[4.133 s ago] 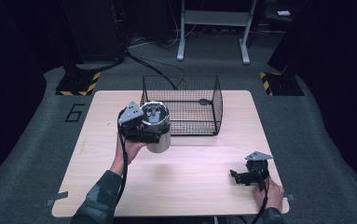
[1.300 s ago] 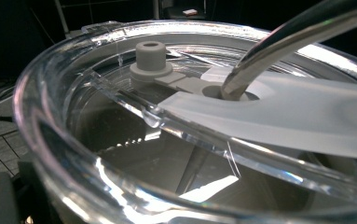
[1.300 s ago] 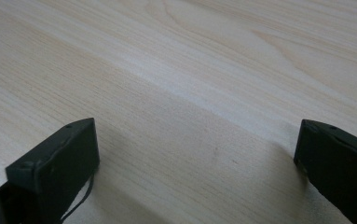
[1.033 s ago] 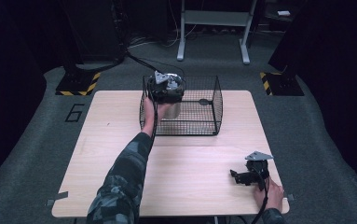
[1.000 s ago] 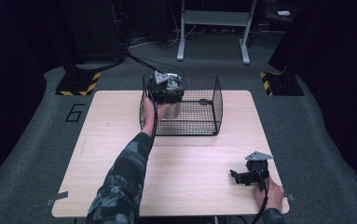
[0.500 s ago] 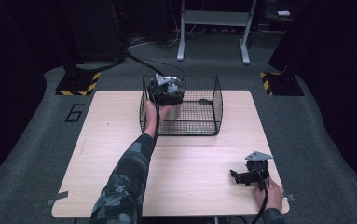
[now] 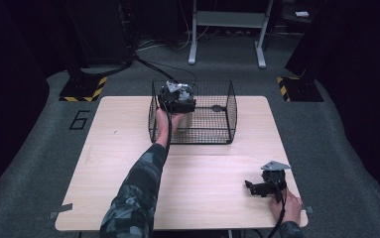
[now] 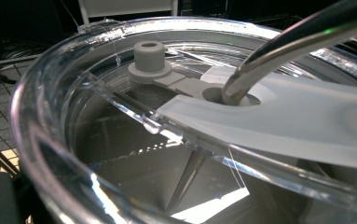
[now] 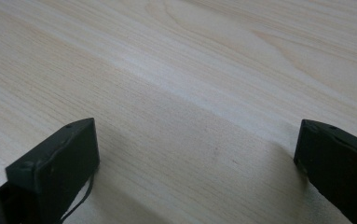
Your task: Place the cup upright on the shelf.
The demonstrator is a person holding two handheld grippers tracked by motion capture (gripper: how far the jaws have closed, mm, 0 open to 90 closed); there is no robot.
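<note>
1. Table [image 7: 128, 198]: pale wood top, carrying everything below. Risk low; a drop here would only land on flat board.

2. Wire basket [image 7: 212, 136]: black mesh, open top, standing at the table's far edge. Its thin rim is the main hazard: a load clipping it on the way down could tilt or shove the light basket toward the far edge.

3. Tumbler [image 7: 183, 119]: clear lidded cup, upright, held inside the basket at its left end, its base low near the basket floor. Whether it already rests on the mesh cannot be told from the high view. If let go while still above the floor, it would likely drop and topple on the uneven wire.

4. Left gripper [image 7: 177, 96]: clamped on the tumbler near the top. Its own camera looks straight across the lid [image 8: 278, 121], so the jaws are hidden there. A grip on smooth plastic may slip.

5. Right gripper [image 9: 197, 154]: jaws spread wide, holding nothing, resting on the table near corner. No risk noted.

6. Metal straw [image 8: 283, 51]: slanting up through the lid's hole. It could catch the mesh or the gripper on withdrawal and tip the cup.
</note>
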